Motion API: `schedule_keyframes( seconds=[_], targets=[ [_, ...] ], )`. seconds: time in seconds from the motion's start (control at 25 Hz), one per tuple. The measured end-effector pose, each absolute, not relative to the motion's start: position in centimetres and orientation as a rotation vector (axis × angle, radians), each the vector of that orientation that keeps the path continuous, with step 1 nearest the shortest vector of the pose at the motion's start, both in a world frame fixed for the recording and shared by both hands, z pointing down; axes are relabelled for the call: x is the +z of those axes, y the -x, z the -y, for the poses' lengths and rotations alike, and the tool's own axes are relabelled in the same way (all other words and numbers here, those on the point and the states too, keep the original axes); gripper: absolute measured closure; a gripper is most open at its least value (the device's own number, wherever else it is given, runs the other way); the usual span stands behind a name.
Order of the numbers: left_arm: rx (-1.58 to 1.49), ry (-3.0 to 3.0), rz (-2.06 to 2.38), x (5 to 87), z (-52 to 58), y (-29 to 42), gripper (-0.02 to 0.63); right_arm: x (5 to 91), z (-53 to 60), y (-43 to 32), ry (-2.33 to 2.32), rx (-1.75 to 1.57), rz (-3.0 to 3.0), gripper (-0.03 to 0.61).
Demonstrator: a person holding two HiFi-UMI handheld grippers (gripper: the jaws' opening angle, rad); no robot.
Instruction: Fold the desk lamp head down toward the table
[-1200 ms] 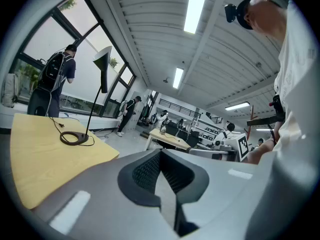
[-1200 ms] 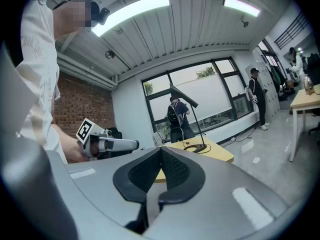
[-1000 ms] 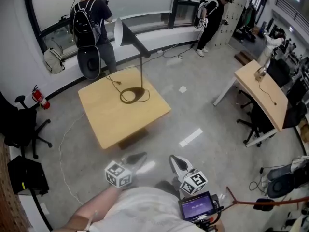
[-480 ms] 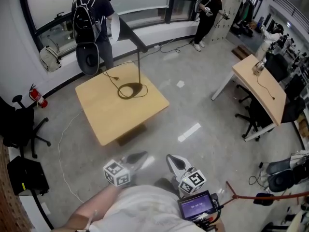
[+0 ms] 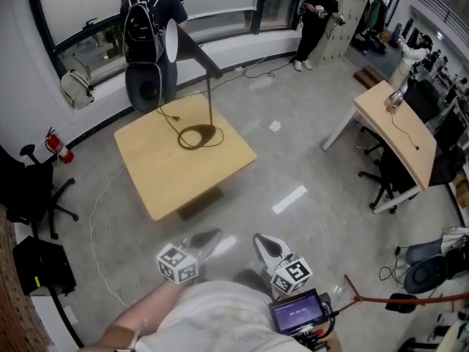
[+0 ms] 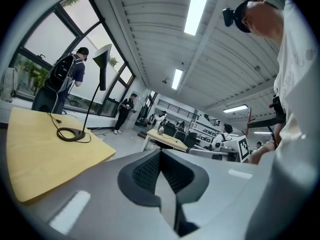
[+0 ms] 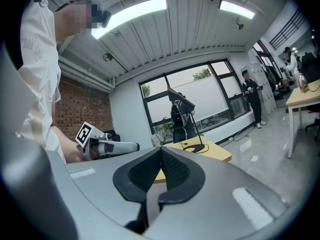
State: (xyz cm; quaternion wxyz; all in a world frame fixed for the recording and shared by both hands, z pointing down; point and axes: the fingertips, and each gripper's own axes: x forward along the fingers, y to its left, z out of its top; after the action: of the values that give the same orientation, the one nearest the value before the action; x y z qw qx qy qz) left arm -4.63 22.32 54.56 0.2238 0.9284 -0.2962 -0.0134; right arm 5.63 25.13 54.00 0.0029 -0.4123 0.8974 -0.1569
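Observation:
The black desk lamp (image 5: pixel 209 86) stands upright on the light wooden table (image 5: pixel 172 174), its round base (image 5: pixel 198 136) ringed by coiled cord and its cone head (image 5: pixel 182 44) raised and pointing left. The lamp (image 6: pixel 95 91) also shows far off in the left gripper view, and the lamp (image 7: pixel 186 109) likewise in the right gripper view. My left gripper (image 5: pixel 212 237) and right gripper (image 5: pixel 262 242) hang close to my body, well short of the table. Both are shut with nothing between the jaws, left gripper (image 6: pixel 160 153) and right gripper (image 7: pixel 161 151).
A person with a backpack (image 5: pixel 150 39) stands just behind the table, another person (image 5: pixel 319 13) by the window. A second desk (image 5: pixel 399 141) stands at the right, a black office chair (image 5: pixel 29 189) at the left. Bare grey floor lies between me and the table.
The person with the backpack has stepped to the right, now right behind the lamp head. Both grippers and the lamp stay where they were.

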Motion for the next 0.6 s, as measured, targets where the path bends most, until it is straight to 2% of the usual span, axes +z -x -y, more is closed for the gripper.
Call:
schedule_keyframes(
  seconds=[0.6],
  targets=[
    [0.029, -2.562, 0.908, 53.4, -18.8, 0.6, 0.614, 53.9, -21.4, -10.3, 1.258, -0.506, -2.839, 0.567]
  ],
)
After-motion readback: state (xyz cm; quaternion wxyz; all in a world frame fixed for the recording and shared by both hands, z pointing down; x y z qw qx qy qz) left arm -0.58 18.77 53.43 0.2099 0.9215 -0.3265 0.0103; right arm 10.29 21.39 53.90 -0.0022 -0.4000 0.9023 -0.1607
